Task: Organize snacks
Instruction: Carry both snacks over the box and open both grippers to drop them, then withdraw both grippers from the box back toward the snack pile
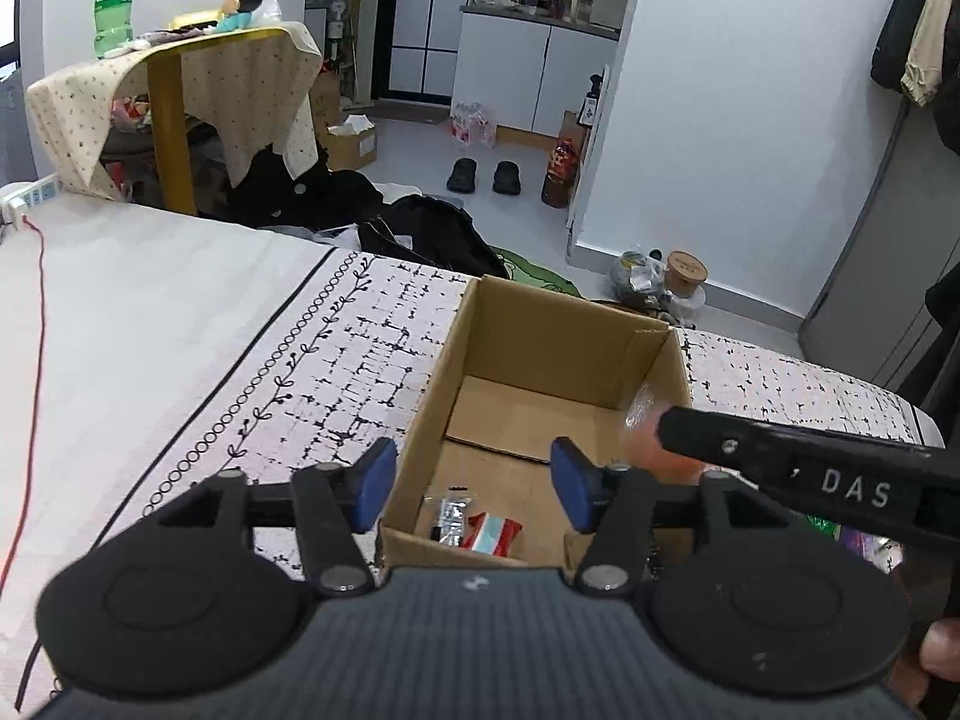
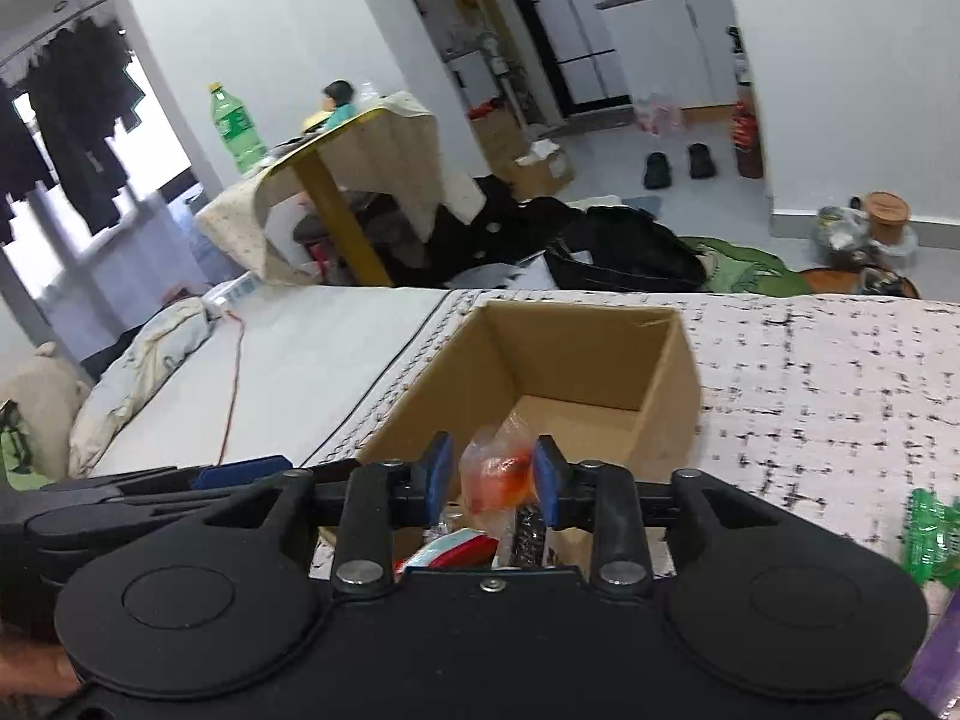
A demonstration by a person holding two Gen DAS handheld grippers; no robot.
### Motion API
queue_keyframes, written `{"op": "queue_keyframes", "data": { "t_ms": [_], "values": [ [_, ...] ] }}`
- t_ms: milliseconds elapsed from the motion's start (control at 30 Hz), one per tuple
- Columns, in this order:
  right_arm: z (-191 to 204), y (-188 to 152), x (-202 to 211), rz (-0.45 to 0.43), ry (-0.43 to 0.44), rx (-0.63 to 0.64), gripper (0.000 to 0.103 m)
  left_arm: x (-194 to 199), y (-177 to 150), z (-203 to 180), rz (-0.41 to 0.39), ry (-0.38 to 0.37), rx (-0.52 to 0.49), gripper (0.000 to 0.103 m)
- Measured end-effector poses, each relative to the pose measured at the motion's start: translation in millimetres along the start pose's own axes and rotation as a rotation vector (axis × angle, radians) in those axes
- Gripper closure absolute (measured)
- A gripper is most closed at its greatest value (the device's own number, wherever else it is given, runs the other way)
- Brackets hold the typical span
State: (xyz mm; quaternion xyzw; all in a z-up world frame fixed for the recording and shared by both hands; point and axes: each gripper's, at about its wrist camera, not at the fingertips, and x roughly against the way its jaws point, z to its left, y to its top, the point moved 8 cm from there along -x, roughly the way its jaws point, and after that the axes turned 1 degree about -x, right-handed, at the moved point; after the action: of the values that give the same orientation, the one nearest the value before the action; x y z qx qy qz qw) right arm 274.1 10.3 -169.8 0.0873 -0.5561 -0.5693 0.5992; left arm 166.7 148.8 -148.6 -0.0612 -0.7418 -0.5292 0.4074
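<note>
An open cardboard box (image 1: 564,324) stands on the patterned bedspread; it also shows in the right wrist view (image 2: 576,354). Inside lie a red and white snack packet (image 1: 495,533) and a dark packet (image 1: 451,517). My left gripper (image 1: 474,480) is open and empty over the box's near left corner. My right gripper (image 2: 493,479) is shut on an orange snack in clear wrap (image 2: 497,474) and holds it above the box's near end. In the left wrist view the right gripper reaches in from the right with that blurred snack (image 1: 645,420).
A green packet (image 2: 933,531) and a purple one (image 2: 942,648) lie on the bed to the right of the box. A red cable (image 1: 33,372) runs along the left of the bed. Beyond the bed's far edge are a draped side table (image 1: 180,78) and black bags.
</note>
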Motion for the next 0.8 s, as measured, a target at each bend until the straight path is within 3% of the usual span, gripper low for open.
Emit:
{"op": "queue_keyframes", "data": {
  "t_ms": [200, 500, 800],
  "values": [
    [-17, -2, 19, -0.01, -0.029, -0.029, 0.061, 5, 1, 2, 0.007, 0.008, 0.005, 0.027],
    [-53, -15, 55, -0.034, -0.127, -0.07, 0.037, 6, -5, -11, 0.04, -0.01, 0.02, 0.015],
    [-69, -27, 82, -0.049, -0.163, -0.073, 0.023, 8, -17, -38, 0.054, -0.058, -0.007, 0.005]
  ]
}}
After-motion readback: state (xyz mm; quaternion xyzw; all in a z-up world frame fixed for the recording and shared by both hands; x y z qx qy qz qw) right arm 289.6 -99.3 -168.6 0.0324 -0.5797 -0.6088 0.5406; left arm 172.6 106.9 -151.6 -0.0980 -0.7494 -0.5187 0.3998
